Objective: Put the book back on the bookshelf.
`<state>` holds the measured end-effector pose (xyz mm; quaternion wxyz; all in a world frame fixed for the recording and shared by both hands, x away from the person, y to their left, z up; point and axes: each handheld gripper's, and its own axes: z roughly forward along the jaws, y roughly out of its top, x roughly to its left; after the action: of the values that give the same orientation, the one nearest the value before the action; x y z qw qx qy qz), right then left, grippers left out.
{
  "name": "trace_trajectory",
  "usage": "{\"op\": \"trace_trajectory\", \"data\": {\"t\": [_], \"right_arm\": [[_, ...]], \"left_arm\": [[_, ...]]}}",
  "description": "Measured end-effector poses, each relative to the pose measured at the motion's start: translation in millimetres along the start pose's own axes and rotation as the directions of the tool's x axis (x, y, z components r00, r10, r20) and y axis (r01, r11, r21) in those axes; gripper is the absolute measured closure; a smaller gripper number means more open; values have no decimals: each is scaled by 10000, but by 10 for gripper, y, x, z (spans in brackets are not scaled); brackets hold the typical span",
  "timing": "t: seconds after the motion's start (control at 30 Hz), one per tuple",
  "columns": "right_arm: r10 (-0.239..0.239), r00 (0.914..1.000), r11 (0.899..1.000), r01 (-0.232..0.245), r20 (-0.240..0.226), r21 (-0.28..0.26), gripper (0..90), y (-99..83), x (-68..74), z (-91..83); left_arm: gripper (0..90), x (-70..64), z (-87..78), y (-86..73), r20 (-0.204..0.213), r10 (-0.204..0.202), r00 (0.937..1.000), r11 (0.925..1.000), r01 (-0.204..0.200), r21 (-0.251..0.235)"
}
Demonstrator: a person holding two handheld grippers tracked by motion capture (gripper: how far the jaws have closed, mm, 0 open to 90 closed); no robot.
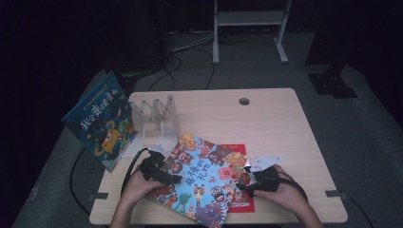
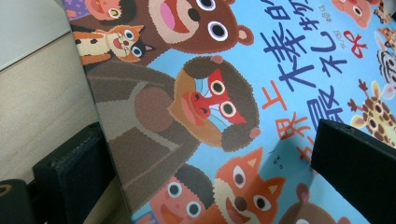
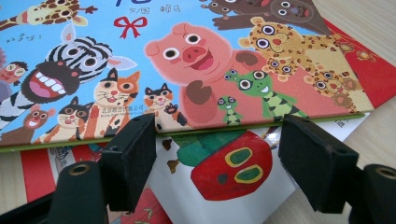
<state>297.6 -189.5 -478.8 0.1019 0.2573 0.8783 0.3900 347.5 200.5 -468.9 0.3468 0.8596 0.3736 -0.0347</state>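
Note:
A light-blue picture book (image 1: 204,180) with cartoon animals lies tilted at the table's front middle. It rests on a red book (image 1: 236,149) and on a white book with a red caterpillar face (image 3: 224,168). My left gripper (image 1: 164,173) is at the blue book's (image 2: 289,70) left edge. It (image 2: 210,186) is open, one jaw over the table and the other over the cover. My right gripper (image 1: 249,183) is at the book's right edge. It (image 3: 219,158) is open, its jaws level with the blue book's (image 3: 187,56) edge and the caterpillar face between them.
A clear acrylic book rack (image 1: 159,118) stands at the table's (image 1: 266,118) back left. A dark-blue picture book (image 1: 102,118) leans beside it, past the left edge. A cable hole (image 1: 244,101) sits near the far edge. The red book (image 3: 383,74) pokes out to the right.

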Motion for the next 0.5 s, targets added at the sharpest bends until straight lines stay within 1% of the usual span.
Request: {"op": "trace_trajectory", "data": {"t": [0.1, 0.17, 0.2, 0.27, 0.33, 0.37, 0.43, 0.5], "right_arm": [[-13, 10000, 10000, 13, -15, 19, 260, 3, 0, 2], [-29, 10000, 10000, 29, -26, 37, 258, 5, -2, 3], [-36, 10000, 10000, 36, -70, 82, 253, 8, -7, 3], [-42, 9999, 9999, 43, -95, 96, 251, 10, -11, 4], [-33, 9999, 10000, 34, -131, 79, 245, 9, -16, 5], [-33, 9999, 10000, 34, -131, 79, 245, 9, -16, 5], [-4, 9999, 10000, 6, -169, 73, 241, 12, -20, 7], [-14, 9999, 10000, 16, -173, 93, 237, 16, -20, 9]], "left_arm": [[8, 17, -15, 23, 125, -68, 9999, 10000, 68, -15], [9, 15, -20, 31, 121, -77, 9999, 10000, 77, -9], [8, 9, -46, 57, 161, -77, 9998, 9999, 79, -144], [11, 6, -71, 76, 190, -70, 9998, 9998, 73, -188], [11, -17, -132, 142, 234, 64, 9997, 9995, -56, -308], [12, -17, -132, 142, 234, 64, 9997, 9995, -56, -308], [14, -43, -221, 239, 394, 209, 9990, 9987, -190, -482], [14, -67, -265, 308, 443, 252, 9987, 9986, -231, -483]]}}
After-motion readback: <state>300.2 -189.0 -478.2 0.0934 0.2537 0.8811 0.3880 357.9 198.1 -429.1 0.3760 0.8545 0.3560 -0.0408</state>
